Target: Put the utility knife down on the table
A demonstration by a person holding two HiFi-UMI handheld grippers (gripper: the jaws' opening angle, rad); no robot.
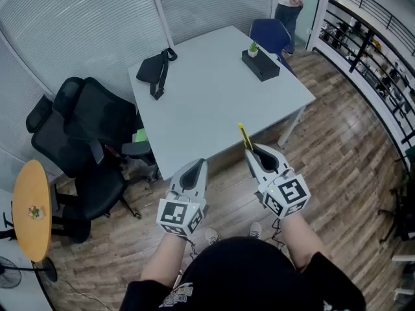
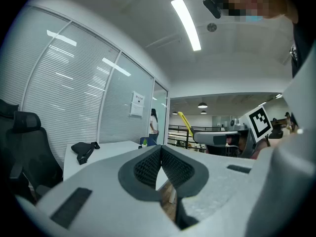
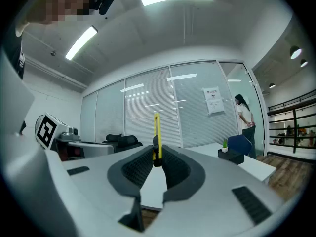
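The right gripper [image 1: 249, 151] is clamped on the utility knife [image 1: 244, 137]. Its jaws pinch the lower part of the yellow handle, and the rest of the knife sticks out past the jaw tips. In the right gripper view the knife [image 3: 156, 132] stands upright between the dark pads. In the head view it is held in the air over the near edge of the table [image 1: 214, 105], toward the near right corner. It is tilted away from the person and is not resting on the table top.

The left gripper [image 1: 198, 164] hangs beside the right one, just off the same near edge and over the wooden floor [image 1: 337, 141]. In the left gripper view its jaws are pressed together with nothing between them. The right gripper and the yellow knife show off to the right there.

On the table, a black bag [image 1: 155, 71] lies near the far left corner. A black box [image 1: 260, 65] sits by the far right edge with a small green plant [image 1: 253, 47] on its far end. A blue chair [image 1: 269, 34] stands just beyond that end of the table, and a person [image 1: 290, 2] stands farther back. A black office chair [image 1: 84, 131] is by the left edge of the table, with a round wooden table [image 1: 31, 209] left of it. Glass walls with blinds [image 1: 84, 18] run behind the table.
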